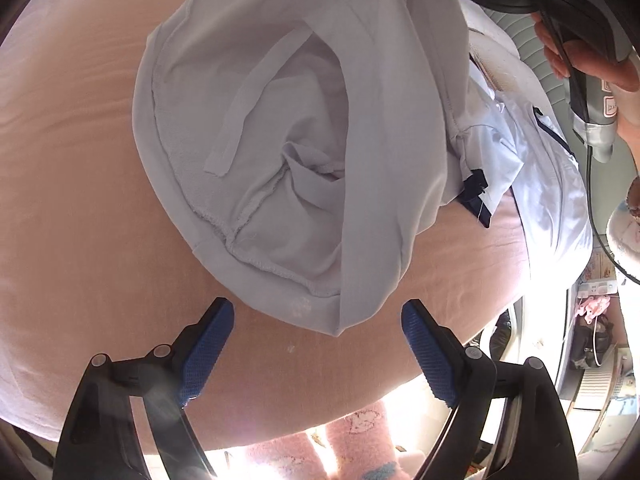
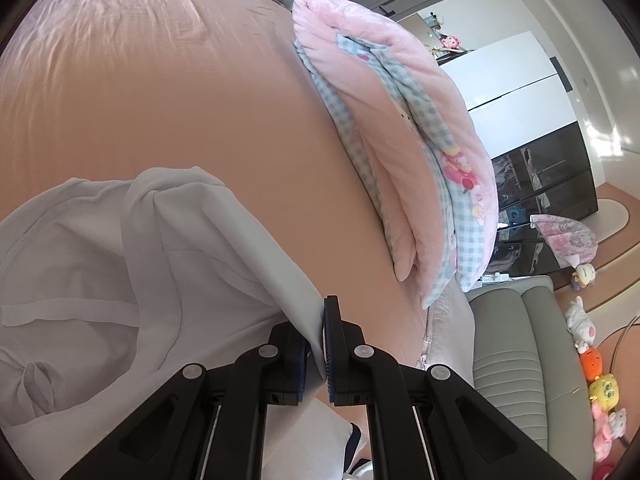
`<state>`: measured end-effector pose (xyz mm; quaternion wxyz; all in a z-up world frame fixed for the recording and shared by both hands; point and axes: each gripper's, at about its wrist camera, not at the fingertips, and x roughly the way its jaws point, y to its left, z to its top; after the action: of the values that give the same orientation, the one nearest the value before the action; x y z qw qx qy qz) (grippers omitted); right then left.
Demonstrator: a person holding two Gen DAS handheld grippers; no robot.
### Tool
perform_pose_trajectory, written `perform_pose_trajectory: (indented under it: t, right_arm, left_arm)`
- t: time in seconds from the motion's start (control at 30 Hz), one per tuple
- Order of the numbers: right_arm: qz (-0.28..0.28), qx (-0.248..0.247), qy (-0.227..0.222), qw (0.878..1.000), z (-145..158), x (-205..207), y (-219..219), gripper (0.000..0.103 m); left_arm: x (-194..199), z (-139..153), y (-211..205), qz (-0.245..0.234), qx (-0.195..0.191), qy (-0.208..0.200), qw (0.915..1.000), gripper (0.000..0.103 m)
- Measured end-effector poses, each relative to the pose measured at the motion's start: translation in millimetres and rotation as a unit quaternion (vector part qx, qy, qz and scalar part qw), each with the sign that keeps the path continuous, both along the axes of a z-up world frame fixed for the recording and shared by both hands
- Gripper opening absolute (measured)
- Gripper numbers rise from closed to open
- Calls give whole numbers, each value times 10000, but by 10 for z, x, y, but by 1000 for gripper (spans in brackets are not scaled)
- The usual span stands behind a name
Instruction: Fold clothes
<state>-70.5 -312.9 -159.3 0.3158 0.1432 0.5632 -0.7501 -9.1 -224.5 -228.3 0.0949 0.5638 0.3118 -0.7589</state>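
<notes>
A pale grey hooded garment (image 1: 304, 128) lies bunched on the pink bed sheet (image 1: 80, 200), its hood open and a flat drawstring across it. My left gripper (image 1: 318, 320) is open, its blue pads either side of the garment's near edge, just above the sheet. My right gripper (image 2: 322, 340) is shut on an edge of the same grey garment (image 2: 120, 280) and lifts it. In the left wrist view the right gripper and a hand (image 1: 588, 60) show at the top right, holding the cloth up.
A white and navy garment (image 1: 540, 184) lies to the right of the grey one. A folded pink and blue checked quilt (image 2: 408, 152) lies on the bed's far side. A grey sofa (image 2: 520, 344), plush toys and wardrobes stand beyond the bed.
</notes>
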Motion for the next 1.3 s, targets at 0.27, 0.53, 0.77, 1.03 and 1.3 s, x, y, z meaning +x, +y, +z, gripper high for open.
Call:
perform_pose_trajectory:
  t: [0.27,0.53,0.77,1.03,1.3]
  right_arm:
    - [-4,-54,7,10000,74,-29,106,4]
    - [-187,-115,-140,9997,42,-176,239,4]
    - [-316,-78,-306,9990,-42,-292,332,4]
    - [-308,-16,-355,9989,-92,-300,339,4]
    - [-445,-53,-611,9971,-97,-367,357,4]
  left_arm:
    - [-277,-137,183,-117,-845,-117,9963,86]
    - [-479,-203,340,-546,-1848,-260,9809,85]
    - [-481,-159,371,-899,-2335,68,9682,48]
    - [-437,-73,116,-829,-2426,117,9665,9]
    - [-355,76,-367,-301,-2277,92,9732,8]
